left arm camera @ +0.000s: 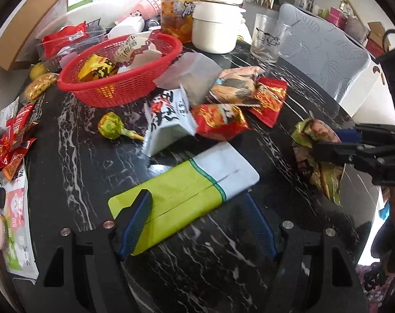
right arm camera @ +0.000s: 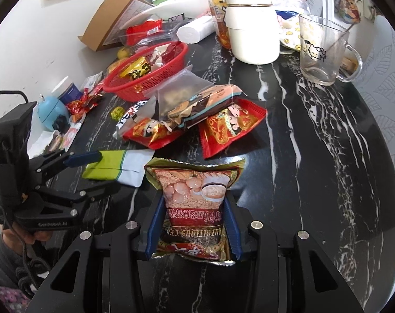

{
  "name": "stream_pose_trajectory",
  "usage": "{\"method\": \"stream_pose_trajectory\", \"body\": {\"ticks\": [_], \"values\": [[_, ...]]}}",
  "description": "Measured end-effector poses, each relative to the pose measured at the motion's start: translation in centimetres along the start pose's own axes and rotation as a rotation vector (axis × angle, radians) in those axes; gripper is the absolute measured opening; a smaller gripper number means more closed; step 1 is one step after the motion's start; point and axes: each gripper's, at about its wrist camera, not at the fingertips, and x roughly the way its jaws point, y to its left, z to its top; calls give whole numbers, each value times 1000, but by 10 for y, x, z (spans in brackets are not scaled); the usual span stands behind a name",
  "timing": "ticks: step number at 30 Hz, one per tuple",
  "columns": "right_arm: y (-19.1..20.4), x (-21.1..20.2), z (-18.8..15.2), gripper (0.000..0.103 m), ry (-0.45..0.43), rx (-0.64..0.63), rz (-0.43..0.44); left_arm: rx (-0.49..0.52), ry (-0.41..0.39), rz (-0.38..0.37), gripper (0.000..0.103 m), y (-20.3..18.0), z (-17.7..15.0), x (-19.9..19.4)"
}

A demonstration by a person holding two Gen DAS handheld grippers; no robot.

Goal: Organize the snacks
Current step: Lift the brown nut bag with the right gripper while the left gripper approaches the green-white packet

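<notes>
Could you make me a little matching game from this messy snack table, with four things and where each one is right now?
Things:
1. cereal packet
2. green and white pouch
3. yellow snack packet
4. glass mug

Places:
A. inside the red basket
B. clamped in the right gripper
C. standing empty beside the white kettle
D. lying between the open fingers of the left gripper

Pairs: 1-B, 2-D, 3-A, 4-C
</notes>
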Motion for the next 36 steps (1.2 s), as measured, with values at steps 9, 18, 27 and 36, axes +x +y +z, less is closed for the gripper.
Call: {"method": "stream_pose_trajectory", "body": {"ticks": [9, 18, 27, 36], "values": [[-3, -3, -3, 42, -4, 5, -2, -40, -31, -17, 73, 13, 13, 3], [-4, -3, -2, 42, 0, 8, 0, 22, 1, -52, 73, 10, 21, 19], [-4, -3, -3, 44, 6, 3, 5, 8, 52, -65, 73, 4, 11, 10], [-4, -2, -4, 44, 8, -2, 10, -23, 51, -31, 73, -6, -3, 1]]}}
